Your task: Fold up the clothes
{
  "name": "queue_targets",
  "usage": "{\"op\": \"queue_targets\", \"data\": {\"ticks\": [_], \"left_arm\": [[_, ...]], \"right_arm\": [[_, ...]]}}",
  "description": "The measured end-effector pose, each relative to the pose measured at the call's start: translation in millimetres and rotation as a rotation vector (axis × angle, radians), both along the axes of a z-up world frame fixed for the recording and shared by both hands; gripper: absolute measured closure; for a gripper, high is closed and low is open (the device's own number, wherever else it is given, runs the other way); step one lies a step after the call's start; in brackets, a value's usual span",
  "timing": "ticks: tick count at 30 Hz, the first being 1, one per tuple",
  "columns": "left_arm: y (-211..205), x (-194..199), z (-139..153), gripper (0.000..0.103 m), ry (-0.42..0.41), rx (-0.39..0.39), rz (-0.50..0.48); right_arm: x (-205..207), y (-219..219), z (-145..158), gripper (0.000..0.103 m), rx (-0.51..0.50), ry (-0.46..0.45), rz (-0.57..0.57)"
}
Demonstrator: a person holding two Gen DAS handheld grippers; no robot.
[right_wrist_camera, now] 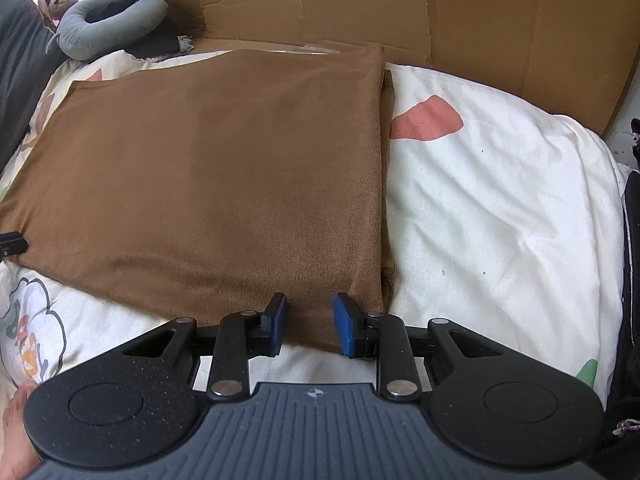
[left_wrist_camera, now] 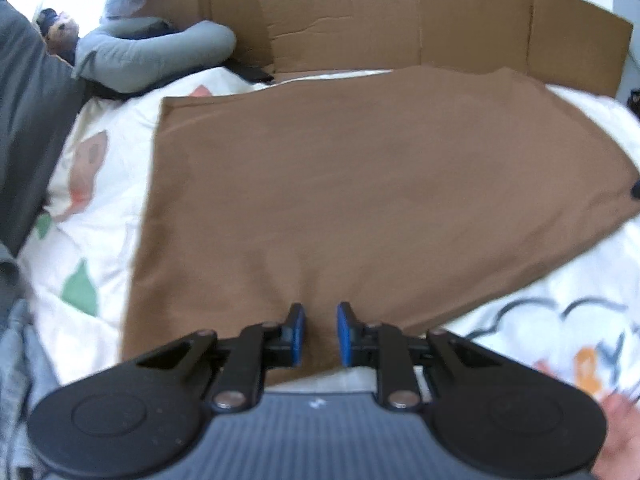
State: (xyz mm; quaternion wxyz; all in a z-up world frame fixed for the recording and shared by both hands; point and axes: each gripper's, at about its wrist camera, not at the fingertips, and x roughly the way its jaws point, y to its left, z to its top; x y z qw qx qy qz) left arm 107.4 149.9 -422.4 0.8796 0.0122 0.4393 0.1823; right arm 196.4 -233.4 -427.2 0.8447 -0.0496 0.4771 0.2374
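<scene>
Blue pads up front: left gripper sits low over the near hem of the brown garment, fingers parted narrowly with cloth showing in the gap, nothing pinched as far as I can tell. Right gripper, same story at the near right corner: a narrow gap, fabric between and under the pads, not clamped.

Brown piece lies flat on the patterned duvet, spreading straight ahead of both tools toward the cardboard at the back. Right edge shows a doubled layer (so it looks folded over at least once already). Could be mid-fold, could be the last smoothing; can't call it.

Both hands level, fingers pointing fwd along the cloth, left approx at mid-hem, right nearer the corner. Grey pillow far left, well apart. Left view is a bit blurred.
</scene>
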Motion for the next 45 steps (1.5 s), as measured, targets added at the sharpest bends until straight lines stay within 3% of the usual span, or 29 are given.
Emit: {"op": "queue_targets", "data": {"ticks": [8, 12, 14, 16, 21, 25, 27, 29, 31, 35, 39, 45], "left_arm": [[40, -24, -1, 0.083, 0.064, 0.125, 0.034], [51, -29, 3, 0.083, 0.091, 0.193, -0.004], [55, -32, 8, 0.091, 0.094, 0.212, 0.009], [60, -36, 15, 0.086, 0.089, 0.229, 0.055], [70, -53, 29, 0.080, 0.051, 0.102, 0.206], [75, -64, 30, 0.069, 0.008, -0.029, 0.318], [75, -67, 31, 0.063, -0.010, -0.076, 0.350], [75, -67, 31, 0.049, -0.021, -0.108, 0.365], [76, -68, 30, 0.046, -0.041, -0.152, 0.395], [84, -71, 21, 0.046, -0.078, -0.269, 0.476], [99, -80, 9, 0.046, -0.142, -0.420, 0.598], [113, -94, -1, 0.047, -0.248, -0.571, 0.735]], "right_arm": [[-1, 2, 1, 0.072, -0.011, -0.004, 0.004], [-1, 4, 2, 0.072, -0.016, 0.001, -0.004], [0, 4, 3, 0.072, -0.021, 0.004, -0.008], [2, 3, 7, 0.072, -0.016, 0.008, -0.029], [4, -9, 28, 0.071, 0.047, -0.006, -0.102], [1, -20, 37, 0.070, 0.091, 0.022, -0.163], [-1, -27, 36, 0.069, 0.110, 0.048, -0.206], [-1, -36, 30, 0.069, 0.135, 0.088, -0.252], [-2, -44, 22, 0.069, 0.177, 0.135, -0.298], [-4, -60, 5, 0.067, 0.260, 0.230, -0.390], [-3, -73, -11, 0.056, 0.394, 0.288, -0.483], [6, -86, -30, 0.057, 0.565, 0.346, -0.590]]}}
